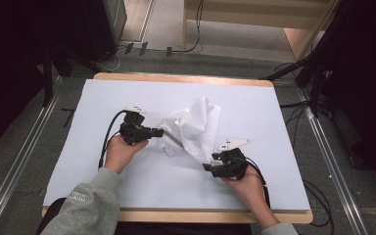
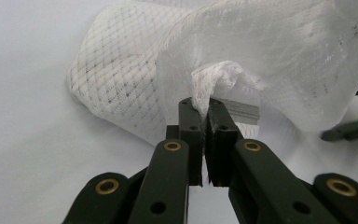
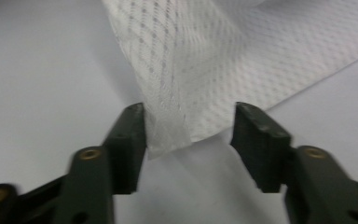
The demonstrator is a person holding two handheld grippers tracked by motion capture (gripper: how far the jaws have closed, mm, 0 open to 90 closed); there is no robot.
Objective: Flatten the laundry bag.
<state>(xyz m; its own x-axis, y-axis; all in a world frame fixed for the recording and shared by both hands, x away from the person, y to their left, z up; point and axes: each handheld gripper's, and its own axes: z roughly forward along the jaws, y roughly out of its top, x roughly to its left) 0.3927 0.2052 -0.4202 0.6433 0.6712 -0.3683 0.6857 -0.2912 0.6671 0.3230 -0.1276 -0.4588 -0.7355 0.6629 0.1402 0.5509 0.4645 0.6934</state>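
The left gripper (image 2: 204, 109) pinches a fold of the white mesh cloth (image 1: 194, 125); the right gripper (image 3: 189, 123) (jaws apart) straddles its corner on the white table (image 1: 254, 186).

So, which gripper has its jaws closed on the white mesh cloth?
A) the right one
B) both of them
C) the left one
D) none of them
C: the left gripper pinches a fold of the white mesh cloth, while the right gripper stands open around a corner of it.

Small print on grey sleeve (image 1: 81, 198) (too blurred to read); no other legible text.
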